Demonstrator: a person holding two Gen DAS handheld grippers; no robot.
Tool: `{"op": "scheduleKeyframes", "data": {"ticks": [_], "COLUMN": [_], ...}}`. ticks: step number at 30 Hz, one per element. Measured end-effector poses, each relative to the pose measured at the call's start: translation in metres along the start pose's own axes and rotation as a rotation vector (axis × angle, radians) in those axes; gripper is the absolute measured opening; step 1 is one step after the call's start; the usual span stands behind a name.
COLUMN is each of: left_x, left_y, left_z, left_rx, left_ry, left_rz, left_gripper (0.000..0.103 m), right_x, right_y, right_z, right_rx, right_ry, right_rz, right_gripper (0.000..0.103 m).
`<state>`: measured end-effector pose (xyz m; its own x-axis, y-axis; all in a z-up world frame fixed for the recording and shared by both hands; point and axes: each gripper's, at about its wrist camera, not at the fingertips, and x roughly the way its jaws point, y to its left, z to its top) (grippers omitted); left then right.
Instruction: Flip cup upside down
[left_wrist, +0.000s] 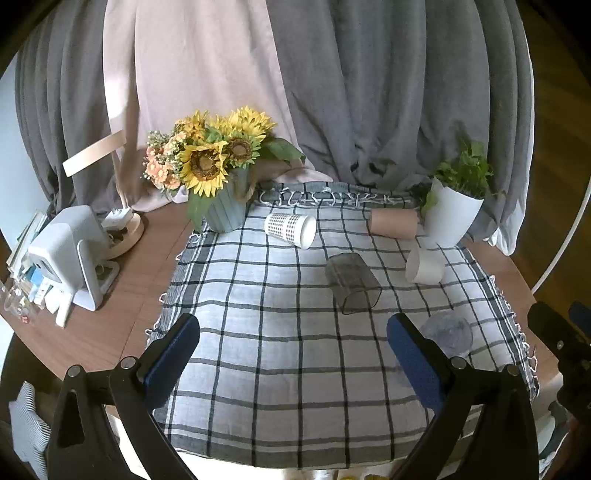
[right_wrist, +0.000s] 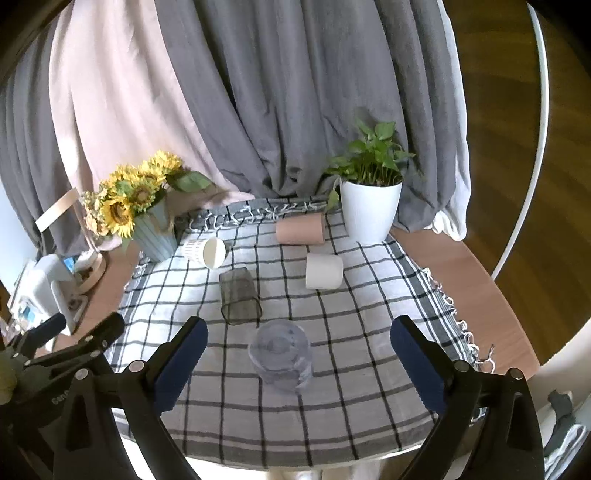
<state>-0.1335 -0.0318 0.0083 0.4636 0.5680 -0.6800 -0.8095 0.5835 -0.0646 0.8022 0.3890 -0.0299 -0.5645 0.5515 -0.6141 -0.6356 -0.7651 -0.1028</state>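
Observation:
Several cups lie on the checked cloth (left_wrist: 258, 369). A clear bluish cup (right_wrist: 281, 360) stands upside down between my right gripper's (right_wrist: 297, 347) open fingers, a little ahead of them; it shows in the left wrist view (left_wrist: 448, 334) behind the right finger. A smoky grey cup (right_wrist: 238, 295) (left_wrist: 352, 282) lies on its side. A white dotted paper cup (left_wrist: 291, 229) (right_wrist: 205, 252), a pink cup (left_wrist: 393, 222) (right_wrist: 300, 229) and a white cup (left_wrist: 424, 266) (right_wrist: 324, 271) lie on their sides farther back. My left gripper (left_wrist: 291, 339) is open and empty above the cloth.
A sunflower vase (left_wrist: 221, 206) stands back left, a white plant pot (left_wrist: 452, 218) back right. White devices (left_wrist: 70, 254) sit on the wooden table at left. Curtains hang behind. The left gripper shows at the right wrist view's left edge (right_wrist: 62, 354).

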Motion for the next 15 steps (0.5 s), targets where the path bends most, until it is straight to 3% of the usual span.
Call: {"op": "scheduleKeyframes", "data": {"ticks": [15], "left_x": [0.001], "left_y": [0.013], "left_z": [0.008], "left_rx": [-0.009], "left_ry": [-0.028], "left_rz": [-0.016], "left_gripper": [0.103], "right_x": [-0.002], "right_y": [0.016], "right_z": [-0.003], "right_rx": [0.0], "right_ry": [0.001], "right_rz": [-0.016], "right_gripper": [0.1]}}
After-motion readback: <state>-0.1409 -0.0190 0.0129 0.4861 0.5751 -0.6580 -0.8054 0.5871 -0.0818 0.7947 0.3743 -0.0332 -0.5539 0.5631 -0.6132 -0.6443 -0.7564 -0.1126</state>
